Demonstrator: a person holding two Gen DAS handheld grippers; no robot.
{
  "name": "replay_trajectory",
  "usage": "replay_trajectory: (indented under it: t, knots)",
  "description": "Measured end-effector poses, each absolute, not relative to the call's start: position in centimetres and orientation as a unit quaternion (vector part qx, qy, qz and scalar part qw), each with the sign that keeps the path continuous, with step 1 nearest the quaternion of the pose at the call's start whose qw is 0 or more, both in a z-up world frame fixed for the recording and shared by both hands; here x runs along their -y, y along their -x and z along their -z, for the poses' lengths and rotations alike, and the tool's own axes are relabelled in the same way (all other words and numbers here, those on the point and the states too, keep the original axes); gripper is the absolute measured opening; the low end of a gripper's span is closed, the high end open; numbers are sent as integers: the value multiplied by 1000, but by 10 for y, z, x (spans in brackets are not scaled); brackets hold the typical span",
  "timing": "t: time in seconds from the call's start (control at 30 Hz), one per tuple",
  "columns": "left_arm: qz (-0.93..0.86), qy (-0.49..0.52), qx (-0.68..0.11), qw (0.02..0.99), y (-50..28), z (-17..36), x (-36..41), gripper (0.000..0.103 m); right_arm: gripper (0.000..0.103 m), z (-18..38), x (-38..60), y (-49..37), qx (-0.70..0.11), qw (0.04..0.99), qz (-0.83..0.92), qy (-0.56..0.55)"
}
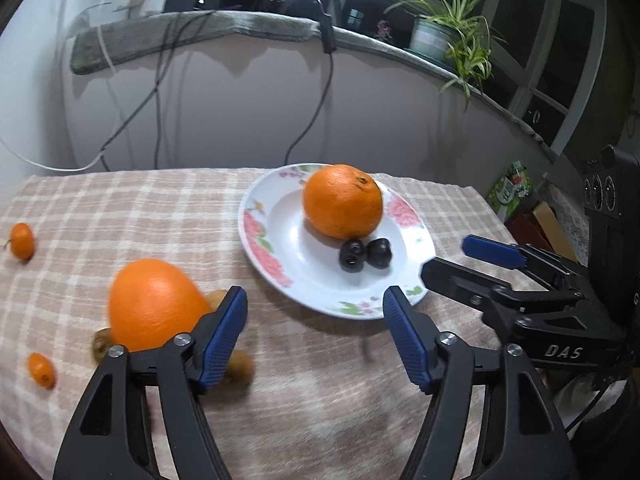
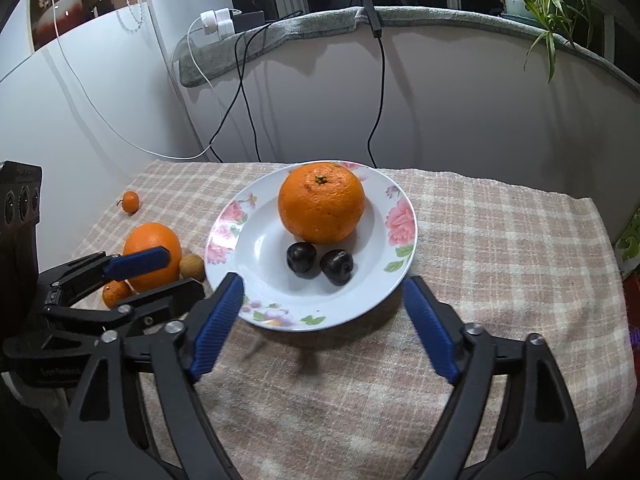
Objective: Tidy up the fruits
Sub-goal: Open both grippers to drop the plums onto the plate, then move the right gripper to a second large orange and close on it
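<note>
- A big orange (image 2: 321, 202) sits on the far part of a white plate (image 2: 256, 256) with pink flowers on its rim; the plate stands near the middle of the table.
- Two small dark fruits (image 2: 319, 263) lie on the plate just in front of this orange, side by side; the left one looks to touch the orange.
- A second orange (image 1: 154, 304) lies on the checked tablecloth (image 2: 500, 248), to the left of the plate and apart from it.
- A small brown fruit (image 2: 192, 266) lies between this second orange and the plate rim. In the left wrist view, more brown fruits (image 1: 240, 368) show around the orange's base, partly hidden behind the left finger.
- Three little orange fruits lie on the cloth: one (image 1: 22, 241) well apart to the far left, one (image 1: 41, 368) near the front left edge, and one (image 2: 116, 293) just beside the second orange, on its near side.
- The left gripper (image 1: 316, 320) is wide open and holds nothing. Its left finger (image 1: 222, 338) is just beside the second orange; I cannot tell if it touches. Its right finger is over the near rim of the plate.
- The right gripper (image 2: 324, 312) is also wide open and empty. Its two fingers stand on either side of the near part of the plate, close to the rim.
- Behind the table there is a pale wall with hanging cables (image 2: 244, 92), and a potted plant (image 1: 452, 36) stands on the ledge above.
</note>
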State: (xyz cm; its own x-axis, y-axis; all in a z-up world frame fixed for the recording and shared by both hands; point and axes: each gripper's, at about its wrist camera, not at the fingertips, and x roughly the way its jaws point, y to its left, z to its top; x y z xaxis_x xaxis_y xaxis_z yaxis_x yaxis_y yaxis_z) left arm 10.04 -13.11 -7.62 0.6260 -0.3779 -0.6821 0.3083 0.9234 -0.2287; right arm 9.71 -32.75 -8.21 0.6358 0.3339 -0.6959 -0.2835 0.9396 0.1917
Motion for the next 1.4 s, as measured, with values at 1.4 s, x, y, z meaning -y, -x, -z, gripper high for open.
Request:
replay_trajectory:
  t: [1.4]
  knots:
    - [146, 71, -387, 908, -77, 85, 51, 70, 90, 74, 209, -100, -426, 840, -335, -29]
